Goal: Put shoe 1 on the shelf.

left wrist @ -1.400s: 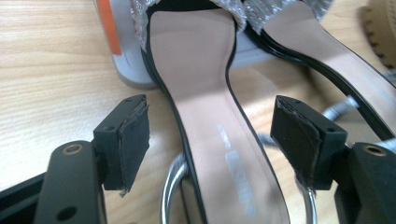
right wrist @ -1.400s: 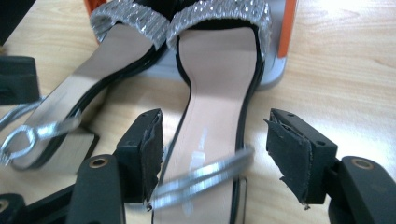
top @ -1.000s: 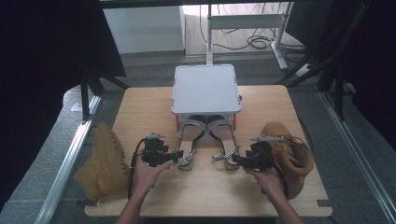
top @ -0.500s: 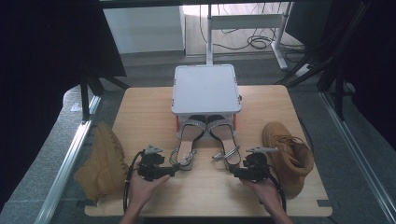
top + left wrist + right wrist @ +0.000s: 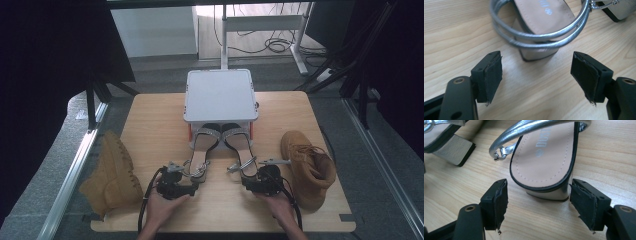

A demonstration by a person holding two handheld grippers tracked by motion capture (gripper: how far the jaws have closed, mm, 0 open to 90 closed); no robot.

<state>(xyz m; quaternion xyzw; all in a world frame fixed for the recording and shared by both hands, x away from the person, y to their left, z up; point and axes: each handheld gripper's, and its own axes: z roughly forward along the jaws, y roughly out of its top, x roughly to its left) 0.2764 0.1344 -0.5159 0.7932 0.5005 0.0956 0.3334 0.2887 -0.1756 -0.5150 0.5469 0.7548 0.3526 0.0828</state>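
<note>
At the far left edge of the tabletop [image 5: 150, 125] a tan boot [image 5: 111, 172] is seen lying on its side, apart from the work. Next, the left hand-held gripper [image 5: 186, 172] is held low at the heel of the left sandal [image 5: 202, 150], whose toe is tucked under the white box [image 5: 220, 95]; in the left gripper view the jaws are spread wide with nothing between them, and the heel block and silver ankle straps [image 5: 536, 37] lie just ahead of the pads, not yet touched. The right sandal [image 5: 242, 150] stands beside the first, toe likewise at the box, and the right hand-held gripper [image 5: 250, 176] is also parted; its pads are placed on either side of the heel [image 5: 549, 191], close but seemingly not pressed on it. A second tan boot [image 5: 307, 167] stands upright at the right. The step in hand is judged to be the approach for grasping both sandals by their heels. For the next move, the left gripper would need to be advanced until the heel sits between the pads, then both would be closed firmly on the heel blocks, the loose straps being kept clear of the pads.
</note>
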